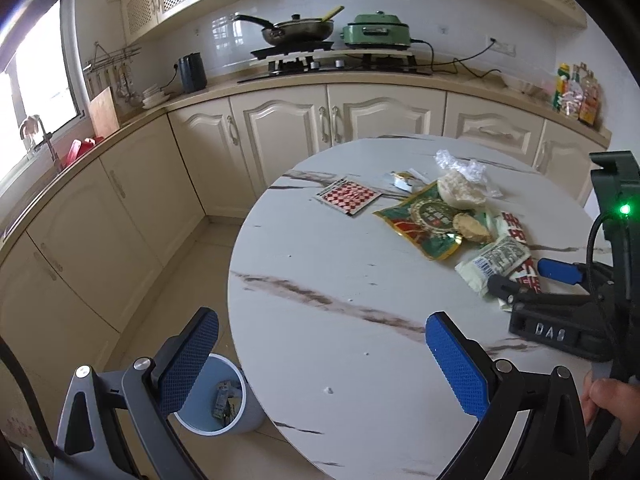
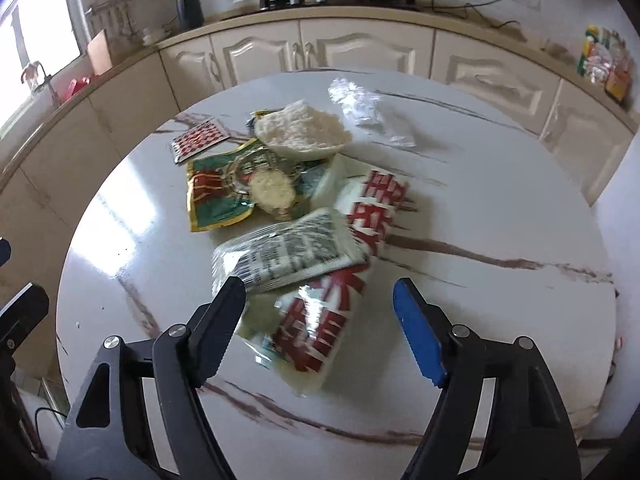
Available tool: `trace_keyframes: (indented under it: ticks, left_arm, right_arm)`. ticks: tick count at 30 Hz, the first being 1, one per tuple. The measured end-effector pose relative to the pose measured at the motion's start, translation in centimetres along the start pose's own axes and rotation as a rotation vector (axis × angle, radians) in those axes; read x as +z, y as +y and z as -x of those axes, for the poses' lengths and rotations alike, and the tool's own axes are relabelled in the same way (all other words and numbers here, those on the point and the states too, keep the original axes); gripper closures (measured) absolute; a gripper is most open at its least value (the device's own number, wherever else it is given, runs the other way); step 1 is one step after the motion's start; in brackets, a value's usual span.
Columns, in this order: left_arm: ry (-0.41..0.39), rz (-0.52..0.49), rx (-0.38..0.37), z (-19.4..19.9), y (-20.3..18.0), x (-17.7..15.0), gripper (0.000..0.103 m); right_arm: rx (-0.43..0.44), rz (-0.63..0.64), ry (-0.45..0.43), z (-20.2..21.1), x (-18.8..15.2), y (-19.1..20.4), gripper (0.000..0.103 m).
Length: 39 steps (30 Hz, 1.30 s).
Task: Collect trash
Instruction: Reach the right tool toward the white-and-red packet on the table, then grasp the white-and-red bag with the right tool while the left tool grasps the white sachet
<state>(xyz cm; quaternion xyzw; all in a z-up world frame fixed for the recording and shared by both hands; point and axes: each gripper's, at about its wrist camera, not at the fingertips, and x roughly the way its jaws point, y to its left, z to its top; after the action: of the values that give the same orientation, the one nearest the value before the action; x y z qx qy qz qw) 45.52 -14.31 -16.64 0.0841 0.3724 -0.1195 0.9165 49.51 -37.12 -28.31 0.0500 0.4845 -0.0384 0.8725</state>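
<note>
Fingers (image 2: 418,340) spread, angled down over wrappers (image 2: 320,312)

Red-white checked packet (image 1: 347,196); green-gold wrapper (image 2: 218,194); grey-blue bin (image 1: 224,400).

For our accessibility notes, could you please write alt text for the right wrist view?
The open right gripper hangs over a red-and-white wrapper on a round marble table, jaws apart on either side of it. Beyond lie a printed white packet, a green wrapper, a checkered packet and clear plastic, with kitchen cabinets behind.
</note>
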Motion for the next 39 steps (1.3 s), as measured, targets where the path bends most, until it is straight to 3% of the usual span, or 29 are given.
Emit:
trace_keyframes:
  ticks: [3, 5, 10, 15, 22, 25, 27, 32, 39]
  left_arm:
    - [0.018, 0.013, -0.006, -0.5, 0.7, -0.1, 0.001]
    - [0.022, 0.017, -0.007, -0.6, 1.1, -0.1, 0.001]
    - [0.032, 0.047, -0.035, -0.8, 1.4, -0.1, 0.001]
    - [0.062, 0.005, -0.185, -1.4, -0.6, 0.2, 0.001]
    - [0.095, -0.224, -0.322, -1.4, -6.0, -1.1, 0.001]
    - [0.116, -0.211, -0.364, -1.7, -5.6, -1.8, 0.001]
    - [0.129, -0.201, -0.370, -1.8, -5.1, -1.9, 0.001]
    - [0.141, -0.152, -0.374, -2.1, -4.2, -1.6, 0.001]
    - [0.232, -0.122, -0.379, -4.8, -5.7, -0.6, 0.004]
  right_arm:
    - [0.006, 0.056, 0.014, -0.4, -0.3, 1.6, 0.023]
    - [-0.025, 0.074, 0.007, -0.4, -0.7, 1.7, 0.034]
    - [-0.007, 0.068, -0.009, 0.0, -1.3, 0.0, 0.042]
    - [0.021, 0.066, -0.010, 1.2, -2.5, -1.6, 0.045]
    - [0.133, 0.193, 0.014, 3.4, -4.9, -1.0, 0.046]
    - [0.133, 0.256, 0.010, 3.7, -5.5, -0.3, 0.047]
    - [0.190, 0.271, 0.008, 3.8, -5.7, -0.2, 0.047]
    - [0.232, 0.347, -0.001, 3.5, -5.9, 1.0, 0.048]
    - [0.293, 0.411, -0.013, 3.3, -6.6, 2.8, 0.048]
